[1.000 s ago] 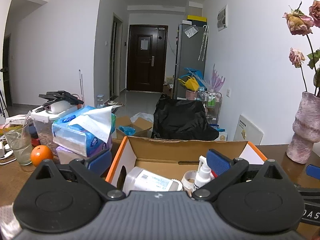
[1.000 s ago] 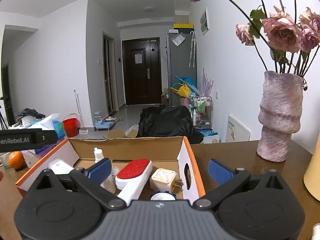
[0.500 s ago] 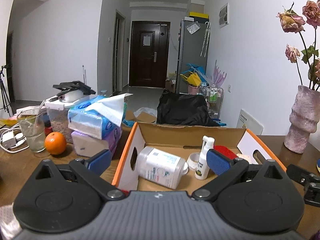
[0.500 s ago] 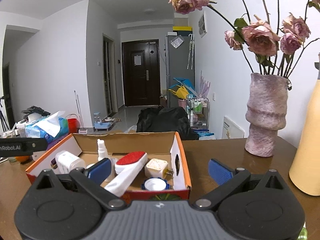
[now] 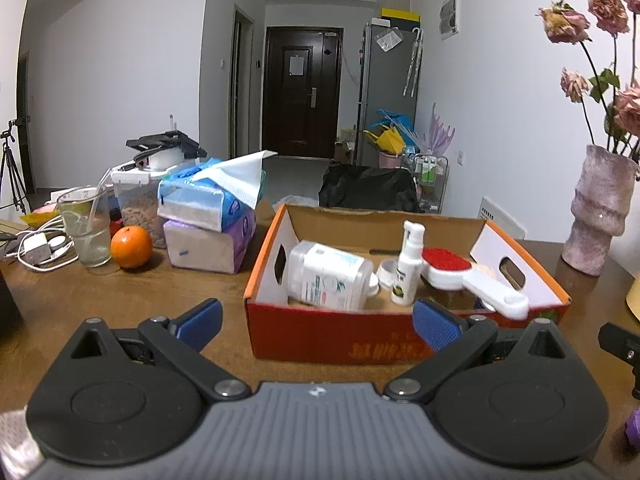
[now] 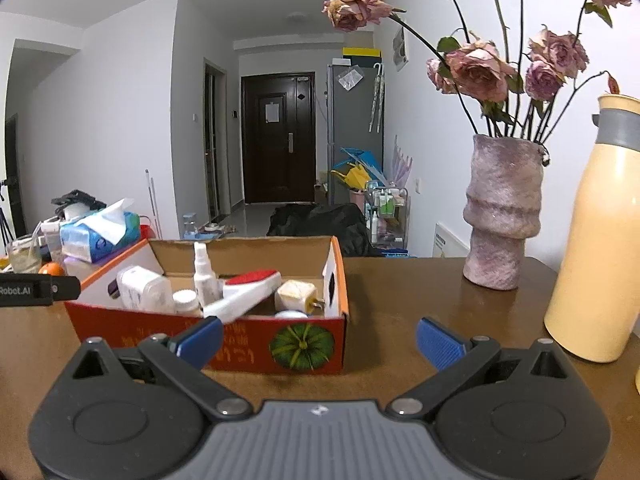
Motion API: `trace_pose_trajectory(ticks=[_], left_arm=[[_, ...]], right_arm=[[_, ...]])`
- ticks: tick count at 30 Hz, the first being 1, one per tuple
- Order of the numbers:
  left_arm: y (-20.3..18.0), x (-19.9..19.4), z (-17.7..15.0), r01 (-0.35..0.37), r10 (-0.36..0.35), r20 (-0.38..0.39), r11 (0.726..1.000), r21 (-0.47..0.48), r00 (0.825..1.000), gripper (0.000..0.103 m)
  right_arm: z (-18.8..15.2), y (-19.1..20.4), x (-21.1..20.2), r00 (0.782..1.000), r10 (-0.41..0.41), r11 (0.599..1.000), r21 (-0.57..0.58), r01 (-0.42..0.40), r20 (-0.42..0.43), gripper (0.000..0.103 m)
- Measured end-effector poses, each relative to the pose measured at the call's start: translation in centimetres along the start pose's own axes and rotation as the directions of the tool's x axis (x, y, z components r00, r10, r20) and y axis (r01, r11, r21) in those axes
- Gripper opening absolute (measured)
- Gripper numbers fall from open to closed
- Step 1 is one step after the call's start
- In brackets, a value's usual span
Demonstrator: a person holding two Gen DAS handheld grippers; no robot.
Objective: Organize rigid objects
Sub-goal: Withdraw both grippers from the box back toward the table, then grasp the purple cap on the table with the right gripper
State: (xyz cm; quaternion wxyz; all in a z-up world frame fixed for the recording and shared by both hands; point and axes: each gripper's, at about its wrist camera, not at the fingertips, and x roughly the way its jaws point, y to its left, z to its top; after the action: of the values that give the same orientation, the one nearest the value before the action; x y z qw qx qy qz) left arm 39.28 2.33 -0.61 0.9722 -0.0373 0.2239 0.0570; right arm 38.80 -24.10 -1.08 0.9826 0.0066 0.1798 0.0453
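Brimming orange cardboard box, open-topped.

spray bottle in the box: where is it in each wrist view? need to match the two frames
Left wrist: spray bottle stands upright right of centre, in the box, between the big lying jar and the red brush.
Right wrist: spray bottle stands left of centre, at the box's middle, just left of the red brush.
Shared landmark: the pink vase on the table, right of the box in both.

Right tongs spread wide, empty, before cardboard box; vase, yellow flask to right.
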Motion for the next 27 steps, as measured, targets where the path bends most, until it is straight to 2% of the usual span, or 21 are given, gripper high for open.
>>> trace_pose_trajectory(ticks=[11, 19, 27], left_arm=[[-2.0, -2.6, -3.2, 0.020, -0.018, -0.043, 0.999, 0.039, 0.999, 0.103], [-3.3, -4.0, -5.3, 0.041, -0.036, -0.078, 0.997, 0.064, 0.996, 0.103], [-4.1, -4.6, -6.5, 0.059, -0.051, -0.104, 0.995, 0.075, 0.993, 0.103]], right_arm=[[-2.9, -1.1, -3.2, 0.998, -0.038, 0.999, -0.016, 0.037, -0.040, 0.103], [-5.1, -3.3, -4.6, 0.993, -0.062, 0.998, -0.008, 0.062, -0.099, 0.103], [-7.0, -5.0, -5.0, 0.985, -0.082, 0.997, -0.007, 0.082, -0.154, 0.098]])
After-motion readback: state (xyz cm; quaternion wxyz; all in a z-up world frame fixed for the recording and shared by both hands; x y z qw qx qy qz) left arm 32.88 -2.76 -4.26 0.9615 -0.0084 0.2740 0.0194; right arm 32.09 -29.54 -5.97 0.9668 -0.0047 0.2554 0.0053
